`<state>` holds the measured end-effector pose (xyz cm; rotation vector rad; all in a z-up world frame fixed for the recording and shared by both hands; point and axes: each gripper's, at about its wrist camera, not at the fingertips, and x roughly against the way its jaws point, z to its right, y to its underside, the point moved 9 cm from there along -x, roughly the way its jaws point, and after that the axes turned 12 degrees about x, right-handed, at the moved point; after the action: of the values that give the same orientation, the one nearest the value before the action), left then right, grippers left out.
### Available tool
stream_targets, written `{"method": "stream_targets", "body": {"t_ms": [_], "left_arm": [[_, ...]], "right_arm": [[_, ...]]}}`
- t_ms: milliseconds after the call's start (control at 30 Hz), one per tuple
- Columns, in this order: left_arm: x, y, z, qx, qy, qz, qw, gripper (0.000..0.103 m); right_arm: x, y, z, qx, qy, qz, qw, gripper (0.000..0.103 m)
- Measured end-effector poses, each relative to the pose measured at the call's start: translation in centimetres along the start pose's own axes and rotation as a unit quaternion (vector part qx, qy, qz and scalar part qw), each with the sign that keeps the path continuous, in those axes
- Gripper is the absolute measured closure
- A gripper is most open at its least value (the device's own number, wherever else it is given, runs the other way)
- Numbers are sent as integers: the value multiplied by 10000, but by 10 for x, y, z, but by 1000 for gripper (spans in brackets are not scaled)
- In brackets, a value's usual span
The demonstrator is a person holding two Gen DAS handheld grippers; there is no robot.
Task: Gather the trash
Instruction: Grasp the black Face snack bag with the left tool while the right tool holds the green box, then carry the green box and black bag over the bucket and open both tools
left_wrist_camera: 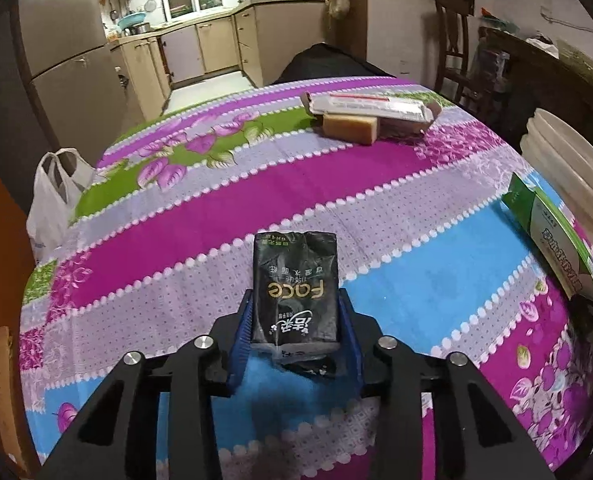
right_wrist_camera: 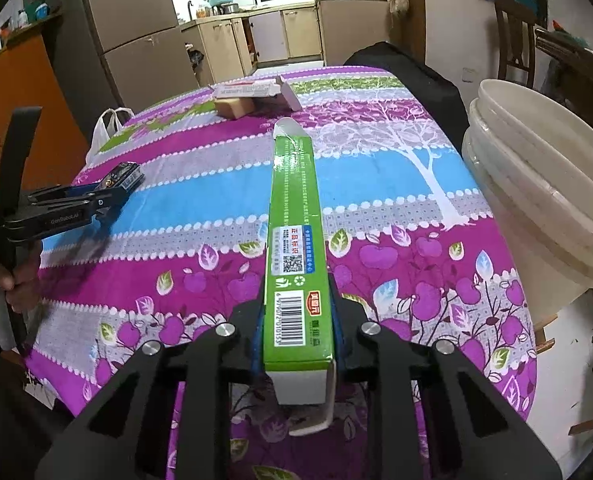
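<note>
We see left gripper clamped on one black "Face" tissue pack; right gripper clamped on one green barcoded carton.

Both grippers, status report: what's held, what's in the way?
Left gripper shut on black tissue pack. Right gripper shut on long green carton. White plastic bucket alongside, path unobstructed.

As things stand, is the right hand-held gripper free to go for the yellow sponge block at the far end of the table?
Probably not yet. The right hand-held gripper is shut on the long green box. The cloth between it and the sponge block looks bare, so only the full grip is in the way.
</note>
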<state>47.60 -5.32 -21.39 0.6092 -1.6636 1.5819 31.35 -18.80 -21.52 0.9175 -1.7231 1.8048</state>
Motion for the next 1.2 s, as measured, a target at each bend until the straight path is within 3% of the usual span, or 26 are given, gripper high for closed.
{"method": "stream_targets", "body": {"t_ms": [400, 733, 1000, 1200], "left_arm": [[33, -37, 29, -431, -339, 617, 9966, 65], [53, -74, 82, -866, -127, 1008, 9911, 65], [72, -118, 173, -1466, 352, 1414, 9784, 65], [71, -138, 268, -1914, 911, 1396, 9673, 65]], "right_arm": [[21, -28, 6, -116, -258, 280, 9992, 80], [59, -65, 34, -52, -83, 597, 9982, 80], [108, -98, 106, -435, 328, 742, 9958, 80], [134, -96, 189, -964, 865, 363, 9909, 80]]}}
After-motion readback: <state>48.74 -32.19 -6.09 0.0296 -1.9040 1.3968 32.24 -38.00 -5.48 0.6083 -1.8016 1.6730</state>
